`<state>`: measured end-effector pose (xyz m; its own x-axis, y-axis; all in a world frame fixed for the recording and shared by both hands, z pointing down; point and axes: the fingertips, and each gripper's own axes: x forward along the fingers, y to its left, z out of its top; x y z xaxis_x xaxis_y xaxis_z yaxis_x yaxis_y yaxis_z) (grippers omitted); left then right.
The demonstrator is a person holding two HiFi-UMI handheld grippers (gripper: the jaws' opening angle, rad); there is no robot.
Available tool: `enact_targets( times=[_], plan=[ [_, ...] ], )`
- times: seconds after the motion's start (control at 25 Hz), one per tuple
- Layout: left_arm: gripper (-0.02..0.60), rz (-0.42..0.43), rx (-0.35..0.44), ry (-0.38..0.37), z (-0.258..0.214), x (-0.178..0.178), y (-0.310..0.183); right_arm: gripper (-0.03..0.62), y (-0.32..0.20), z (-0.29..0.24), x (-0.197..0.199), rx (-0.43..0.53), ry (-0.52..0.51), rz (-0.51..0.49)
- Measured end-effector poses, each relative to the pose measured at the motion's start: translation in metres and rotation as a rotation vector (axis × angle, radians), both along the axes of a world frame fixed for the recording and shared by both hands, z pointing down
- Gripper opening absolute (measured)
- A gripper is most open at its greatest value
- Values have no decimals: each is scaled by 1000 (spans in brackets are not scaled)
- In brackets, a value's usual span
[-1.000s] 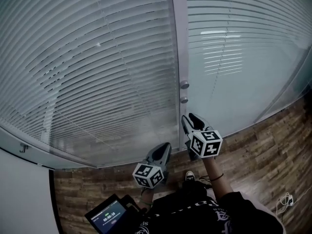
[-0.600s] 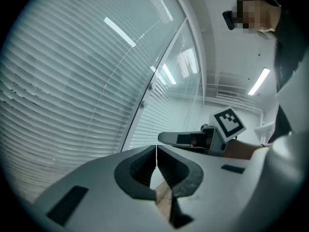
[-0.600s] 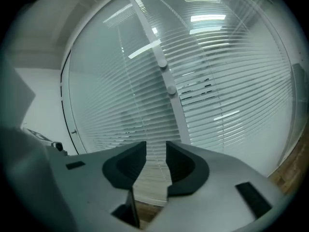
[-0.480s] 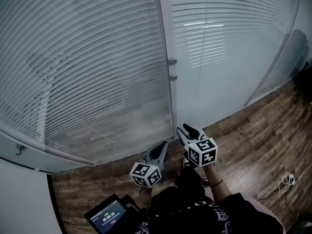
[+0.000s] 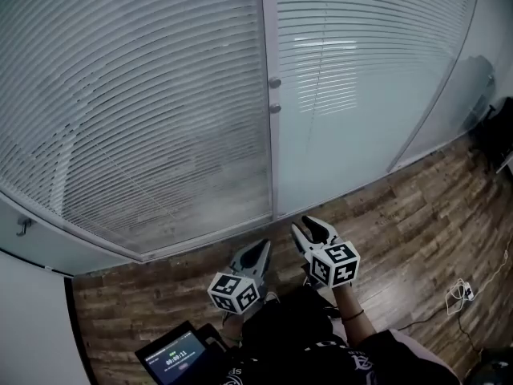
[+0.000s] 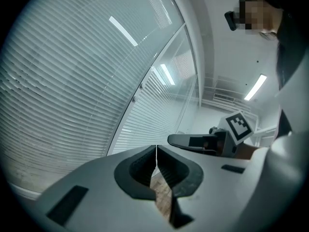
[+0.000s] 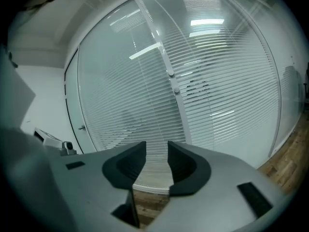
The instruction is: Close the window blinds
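White slatted blinds (image 5: 144,95) hang behind two glass panes that meet at a white post (image 5: 268,159). Two small round knobs (image 5: 274,83) sit on the post, one above the other. The blinds (image 7: 207,95) fill the right gripper view, with the knobs (image 7: 171,75) far ahead of the jaws. My left gripper (image 5: 258,251) is shut and empty, its tips touching (image 6: 156,151). Beside it, my right gripper (image 5: 313,231) is open with nothing between its fingers (image 7: 156,153). Both hang low over the floor, well short of the glass. The right gripper (image 6: 203,140) also shows in the left gripper view.
Wood-plank floor (image 5: 417,215) runs along the foot of the glass. A small device with a lit screen (image 5: 178,358) sits at the lower left. Cables (image 5: 461,291) lie on the floor at the right, and a dark object (image 5: 495,131) stands at the right edge.
The view has drawn back from the window. The knobs now look higher and farther off, both grippers sit lower over the floor, and more floor shows at the right.
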<state>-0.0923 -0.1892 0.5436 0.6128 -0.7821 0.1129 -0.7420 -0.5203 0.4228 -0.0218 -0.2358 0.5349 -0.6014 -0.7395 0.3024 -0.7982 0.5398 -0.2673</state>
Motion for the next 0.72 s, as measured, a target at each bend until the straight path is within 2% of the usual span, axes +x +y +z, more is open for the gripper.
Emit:
enact_targets(
  times=[0.4,0.72],
  plan=[
    [8,-5,33,-29,-15,51,66,137,78,5,45,-6,9,-37],
    [8,-63,27,1,-15,128,178,137,195,11,118,-14,20,-88]
  ],
)
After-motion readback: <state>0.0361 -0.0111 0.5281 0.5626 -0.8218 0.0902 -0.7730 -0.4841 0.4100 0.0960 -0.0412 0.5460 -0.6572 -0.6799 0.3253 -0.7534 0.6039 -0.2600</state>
